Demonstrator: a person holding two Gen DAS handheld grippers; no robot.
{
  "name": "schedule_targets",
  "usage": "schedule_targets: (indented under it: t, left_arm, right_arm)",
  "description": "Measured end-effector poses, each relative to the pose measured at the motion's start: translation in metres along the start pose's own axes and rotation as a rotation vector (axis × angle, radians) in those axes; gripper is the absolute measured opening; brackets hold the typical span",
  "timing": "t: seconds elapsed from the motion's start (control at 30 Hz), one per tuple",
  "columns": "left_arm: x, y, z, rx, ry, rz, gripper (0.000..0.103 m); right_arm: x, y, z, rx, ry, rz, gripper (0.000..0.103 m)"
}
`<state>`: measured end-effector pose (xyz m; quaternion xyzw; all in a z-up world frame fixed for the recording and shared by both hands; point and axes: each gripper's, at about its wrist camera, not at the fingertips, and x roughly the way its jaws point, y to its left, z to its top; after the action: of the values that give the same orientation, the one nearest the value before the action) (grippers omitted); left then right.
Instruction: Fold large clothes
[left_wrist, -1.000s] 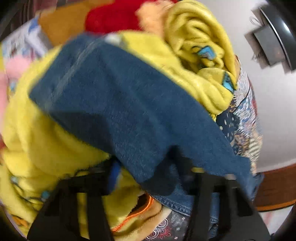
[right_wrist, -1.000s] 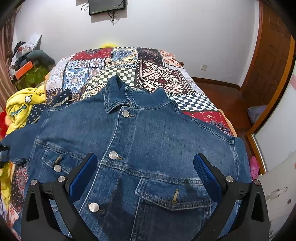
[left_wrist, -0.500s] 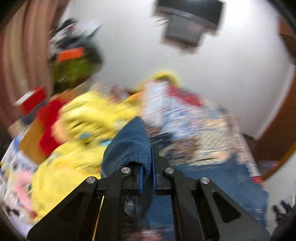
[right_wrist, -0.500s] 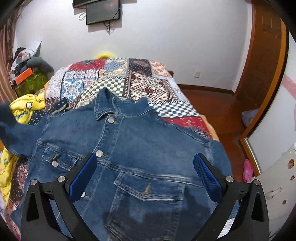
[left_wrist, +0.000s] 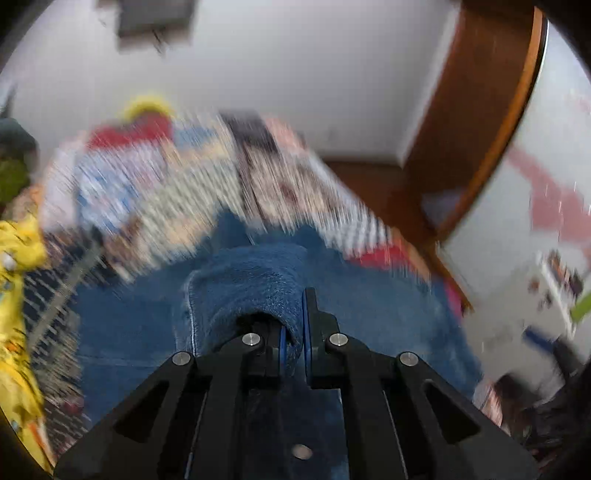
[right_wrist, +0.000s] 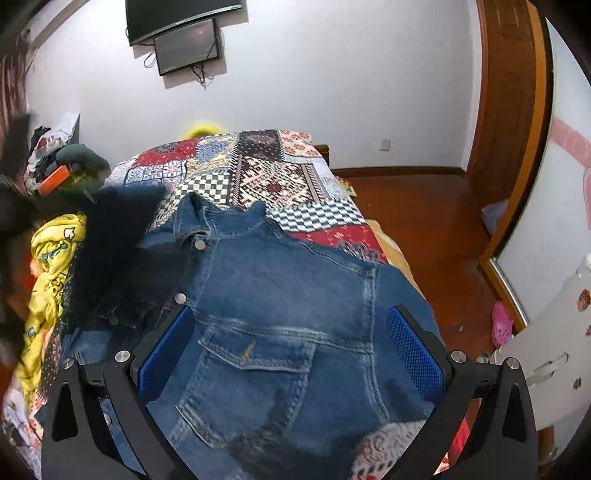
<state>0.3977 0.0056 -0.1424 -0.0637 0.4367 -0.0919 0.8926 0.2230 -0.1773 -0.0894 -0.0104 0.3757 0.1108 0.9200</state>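
A blue denim jacket (right_wrist: 280, 295) is lying front-up across a patchwork bedspread (right_wrist: 266, 173), collar toward the far wall, its buttons and stitched chest pocket showing. On the jacket's left side a dark sleeve (right_wrist: 118, 221) is rising off the bed, blurred in the right wrist view. In the left wrist view the left gripper (left_wrist: 293, 332) is pinching a thick fold of that denim sleeve (left_wrist: 251, 288) between its pressed-together blue pads, the cloth bulging over the left finger; everything beyond is smeared by blur. The right gripper (right_wrist: 290, 347) is hovering over the jacket's chest with its fingers spread wide, touching nothing that can be seen. Left of the jacket a crumpled yellow garment (right_wrist: 51, 254) is lying along the bed's edge, touching the jacket's left side. Farther left, a cluttered pile with an orange box (right_wrist: 53, 180) is standing by the wall. A dark screen (right_wrist: 186, 44) is hanging on the far wall, and a wooden door frame (right_wrist: 513, 129) is standing at the right.
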Motion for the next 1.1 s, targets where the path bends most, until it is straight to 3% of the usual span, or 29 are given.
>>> schedule_targets:
  t: [0.13,0.2,0.27,0.33,0.37,0.43,0.53,0.6,0.67,0.73,0.83,0.97,1.1]
  left_arm:
    - [0.063,-0.022,-0.045,0.028,0.194,-0.025,0.006]
    - [0.073,-0.031,-0.065,0.053,0.252,-0.032,0.009]
    - [0.068,-0.038,-0.074,0.094,0.253,-0.011,0.012]
    - [0.054,-0.041,-0.079,0.107,0.252,-0.031,0.026]
    - [0.048,-0.041,-0.081,0.099,0.251,-0.045,0.044]
    - [0.030,-0.037,-0.082,0.078,0.215,-0.068,0.058]
    - [-0.005,-0.019,-0.083,0.078,0.153,-0.074,0.064]
    - [-0.024,0.000,-0.083,0.072,0.104,-0.043,0.074]
    - [-0.036,0.022,-0.079,0.068,0.049,0.028,0.090]
    - [-0.046,0.048,-0.080,0.057,0.004,0.121,0.092]
    - [-0.044,0.089,-0.085,0.016,0.018,0.212,0.092]
    - [-0.037,0.134,-0.100,-0.075,0.067,0.250,0.092]
    - [-0.023,0.165,-0.117,-0.138,0.117,0.259,0.092]
  right_arm:
    - [-0.002,-0.017,-0.012,0.008,0.033,-0.008,0.103]
    - [-0.002,-0.021,-0.018,0.004,0.046,-0.014,0.103]
    - [0.001,-0.024,-0.022,-0.004,0.065,-0.018,0.103]
    - [0.005,-0.023,-0.026,-0.017,0.085,-0.026,0.103]
    - [0.007,-0.022,-0.027,-0.023,0.091,-0.029,0.103]
    - [0.011,-0.017,-0.027,-0.037,0.103,-0.024,0.103]
    - [0.015,-0.002,-0.023,-0.065,0.108,0.003,0.103]
    - [0.018,0.012,-0.019,-0.093,0.108,0.017,0.103]
    - [0.024,0.033,-0.013,-0.140,0.112,0.036,0.103]
    - [0.033,0.057,-0.008,-0.202,0.117,0.057,0.103]
    - [0.051,0.092,-0.004,-0.299,0.138,0.095,0.103]
    - [0.085,0.136,-0.007,-0.409,0.203,0.129,0.103]
    - [0.117,0.169,-0.016,-0.535,0.259,0.089,0.103]
